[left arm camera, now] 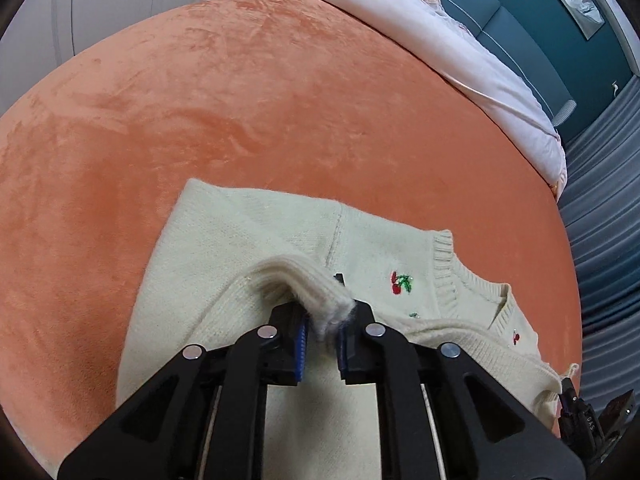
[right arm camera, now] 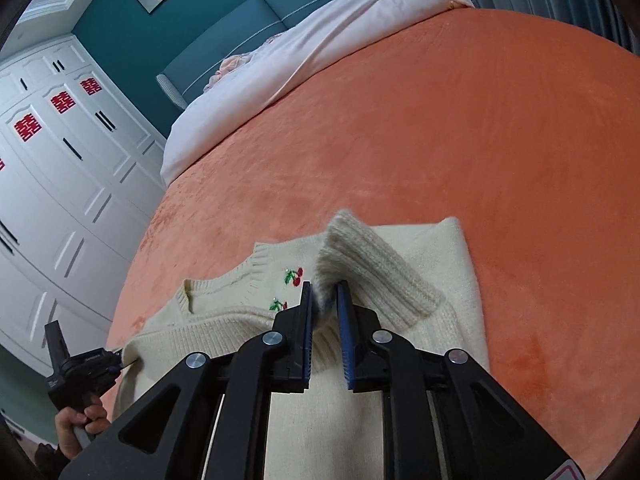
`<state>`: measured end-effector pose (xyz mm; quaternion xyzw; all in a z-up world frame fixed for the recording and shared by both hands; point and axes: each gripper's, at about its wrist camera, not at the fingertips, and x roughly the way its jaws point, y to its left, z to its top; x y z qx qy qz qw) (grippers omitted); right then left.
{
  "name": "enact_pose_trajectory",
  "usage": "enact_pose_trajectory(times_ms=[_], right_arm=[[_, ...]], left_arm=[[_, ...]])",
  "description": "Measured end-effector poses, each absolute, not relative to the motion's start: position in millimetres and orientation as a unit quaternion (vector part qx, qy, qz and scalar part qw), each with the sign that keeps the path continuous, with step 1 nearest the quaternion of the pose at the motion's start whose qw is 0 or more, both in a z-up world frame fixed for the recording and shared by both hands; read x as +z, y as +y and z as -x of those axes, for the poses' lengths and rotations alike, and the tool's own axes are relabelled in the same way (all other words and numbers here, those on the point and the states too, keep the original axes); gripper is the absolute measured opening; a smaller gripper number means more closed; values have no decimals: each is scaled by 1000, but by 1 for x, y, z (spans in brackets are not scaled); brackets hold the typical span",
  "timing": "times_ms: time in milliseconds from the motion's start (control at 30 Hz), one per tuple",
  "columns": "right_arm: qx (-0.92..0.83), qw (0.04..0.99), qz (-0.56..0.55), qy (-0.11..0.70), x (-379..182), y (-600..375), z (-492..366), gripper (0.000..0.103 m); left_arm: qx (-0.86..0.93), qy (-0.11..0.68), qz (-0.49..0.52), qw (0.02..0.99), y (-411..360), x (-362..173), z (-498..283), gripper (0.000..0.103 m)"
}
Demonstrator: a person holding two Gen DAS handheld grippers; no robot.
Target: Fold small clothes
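Note:
A cream knit sweater (left arm camera: 248,240) with small cherry embroidery (left arm camera: 401,283) lies flat on the orange bedspread (left arm camera: 240,100). My left gripper (left arm camera: 322,326) is shut on a raised fold of its ribbed edge (left arm camera: 296,276), which fills the narrow gap between the blue pads. In the right wrist view the same sweater (right arm camera: 432,264) shows its neckline (right arm camera: 192,296) at the left. My right gripper (right arm camera: 325,300) stands slightly open, with fuzzy knit from an upturned ribbed band (right arm camera: 372,264) loosely between its pads.
A pale pink duvet (left arm camera: 460,48) lies bunched at the head of the bed before a teal headboard (right arm camera: 224,40). White wardrobe doors (right arm camera: 60,160) stand beside the bed. Grey curtains (left arm camera: 608,208) hang on the other side. A hand (right arm camera: 80,424) grips the left tool's handle.

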<state>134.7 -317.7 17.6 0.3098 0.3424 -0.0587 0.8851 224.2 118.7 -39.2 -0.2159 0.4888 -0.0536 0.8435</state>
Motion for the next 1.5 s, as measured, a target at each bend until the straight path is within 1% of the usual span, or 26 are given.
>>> enact_pose_trajectory(times_ms=[33, 67, 100, 167, 233, 267, 333, 500, 533, 567, 600, 633, 667, 700, 733, 833, 933, 1000, 1133, 1200, 1300, 1367, 1400, 1433, 1467, 1500], right_arm=[[-62, 890, -305, 332, 23, -314, -130, 23], [-65, 896, -299, 321, 30, -314, -124, 32], [-66, 900, -294, 314, 34, -316, -118, 43], [-70, 909, -273, 307, 39, -317, -109, 52], [-72, 914, -237, 322, 39, -313, -105, 56], [-75, 914, -221, 330, 37, -312, -106, 57], [-74, 912, -207, 346, 29, -310, -110, 58], [-100, 898, -178, 390, 2, -309, -124, 63], [-102, 895, -176, 396, -3, -306, -126, 64], [-101, 893, -178, 402, -6, -306, -127, 60], [-98, 890, -185, 405, -8, -306, -128, 42], [-91, 889, -193, 405, -9, -305, -129, 29], [-83, 888, -200, 407, -8, -305, -129, 9], [-78, 888, -203, 405, -5, -305, -129, 8], [-68, 895, -209, 388, 4, -306, -125, 7], [-46, 916, -234, 323, 47, -312, -114, 6], [-45, 931, -243, 269, 84, -323, -110, 6], [-63, 931, -233, 276, 79, -331, -121, 5], [-98, 887, -258, 370, 4, -351, -157, 5], [-109, 872, -231, 417, -27, -345, -168, 5], [-118, 882, -191, 413, -18, -330, -165, 7], [-120, 895, -171, 393, 2, -321, -153, 7], [-120, 903, -159, 379, 13, -314, -144, 8], [-117, 911, -151, 366, 24, -308, -134, 9], [-107, 918, -147, 352, 34, -298, -120, 13], [-95, 922, -144, 347, 40, -287, -109, 13]], left_arm=[[-63, 482, 224, 845, 120, -35, -222, 18], [-75, 475, 229, 846, 122, -31, -218, 28], [-90, 467, 231, 849, 124, -25, -214, 36], [-80, 434, 209, 873, 127, -7, -198, 79], [-64, 394, 178, 899, 132, 5, -184, 91], [-65, 392, 165, 903, 133, 5, -183, 91], [-56, 419, 147, 894, 134, -6, -193, 91], [-54, 465, 171, 867, 134, -34, -212, 89], [-62, 476, 178, 859, 132, -39, -215, 82], [-72, 488, 184, 850, 130, -44, -218, 65], [-76, 503, 182, 841, 128, -49, -221, 54], [-72, 514, 172, 837, 126, -52, -224, 32], [-75, 515, 170, 837, 125, -51, -225, 21], [-82, 515, 178, 834, 127, -47, -226, 10], [-84, 511, 192, 834, 130, -41, -226, 8], [-104, 470, 215, 850, 134, -1, -221, 7], [-104, 436, 201, 871, 132, 27, -225, 7], [-97, 441, 195, 871, 129, 22, -239, 8], [-53, 507, 162, 845, 120, -40, -264, 8], [-36, 523, 154, 838, 117, -64, -264, 8], [-33, 508, 165, 845, 120, -58, -255, 12], [-34, 495, 153, 855, 121, -41, -244, 16], [-31, 484, 144, 863, 121, -31, -236, 16], [-29, 472, 133, 871, 121, -19, -224, 20], [-31, 464, 126, 877, 121, -11, -212, 26], [-37, 455, 121, 881, 119, -1, -197, 29]])
